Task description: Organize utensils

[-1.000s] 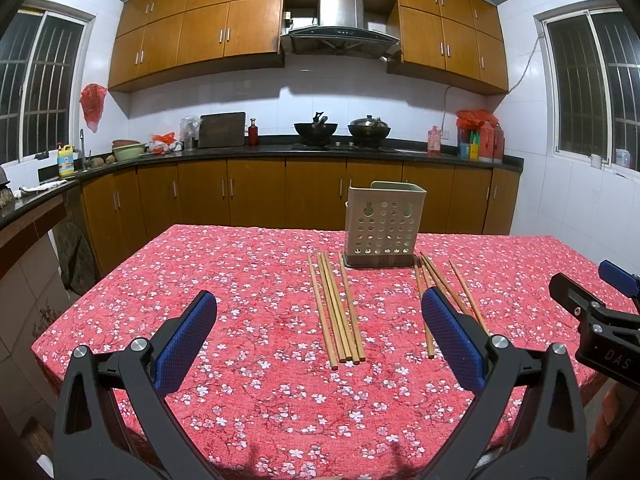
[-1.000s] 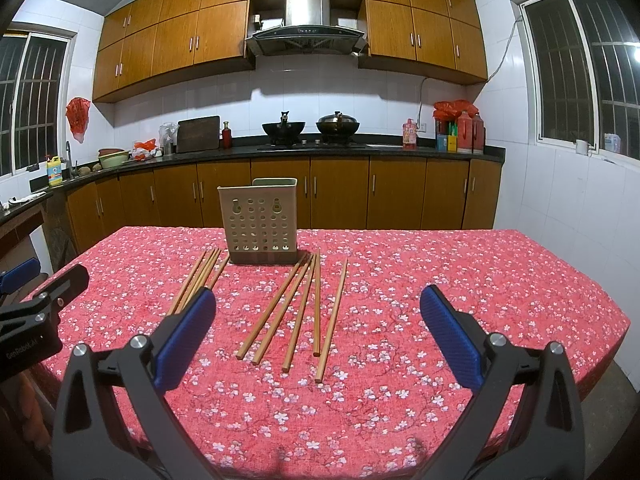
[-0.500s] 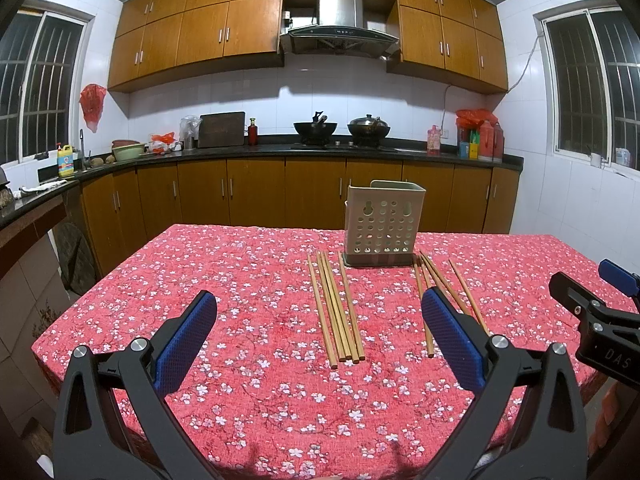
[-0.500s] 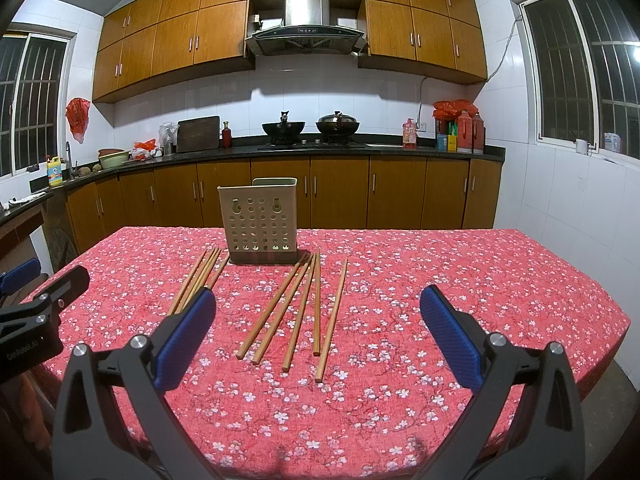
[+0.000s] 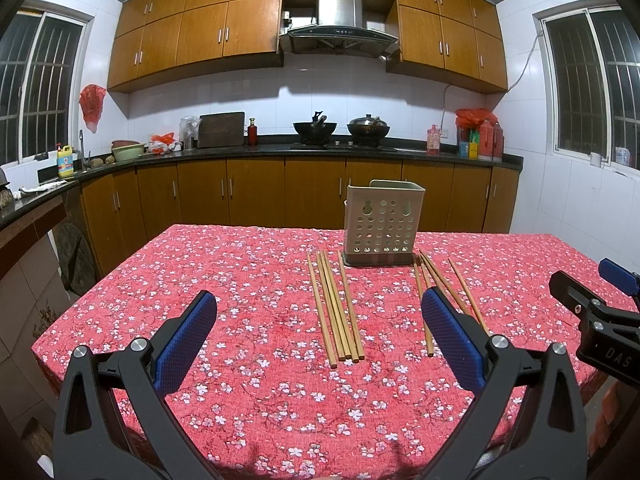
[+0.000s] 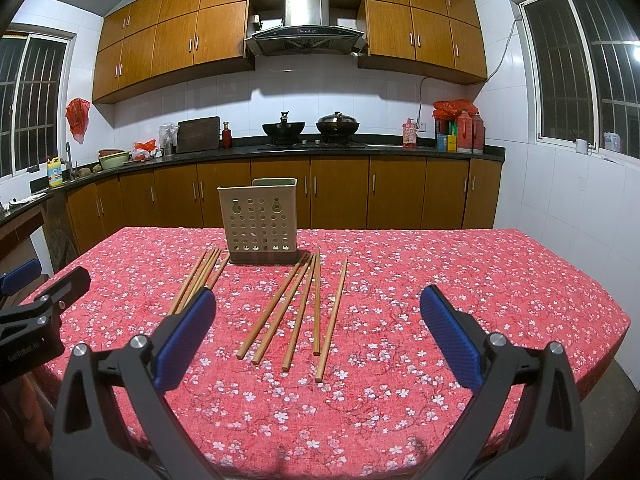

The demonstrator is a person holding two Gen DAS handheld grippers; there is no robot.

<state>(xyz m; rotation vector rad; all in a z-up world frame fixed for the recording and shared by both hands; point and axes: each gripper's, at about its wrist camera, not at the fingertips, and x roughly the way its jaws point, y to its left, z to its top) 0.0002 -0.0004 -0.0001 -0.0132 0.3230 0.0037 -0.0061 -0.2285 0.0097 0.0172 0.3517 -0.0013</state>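
the left gripper (image 5: 320, 320) hovers above the near edge of the table (image 5: 240, 280), jaws spread wide and holding nothing. its blue pads (image 5: 188, 344) frame the nearer ends of the left group of chopsticks (image 5: 336, 308) without touching them. the right gripper (image 6: 318, 320) is in the same state: jaws wide apart, nothing between them, held above the near edge.

the table carries a red floral tablecloth (image 6: 440, 280). a beige perforated utensil holder (image 5: 380, 224) stands upright toward the far middle of the table, on a darker base.

chopstick layout, left wrist view: four to five wooden chopsticks lie close together and nearly parallel, running from just beside the holder's left front corner toward the camera. the right group of chopsticks (image 5: 460, 288) lies fanned out from the holder's right front corner; its nearer ends are partly hidden behind the right-hand pad.

right wrist view: the right group (image 6: 296, 308) shows as five chopsticks, spread apart at the near ends. the left group (image 6: 200, 276) lies left of the holder (image 6: 258, 220), partly hidden by the left-hand pad.

each gripper is visible at the edge of the other's view.
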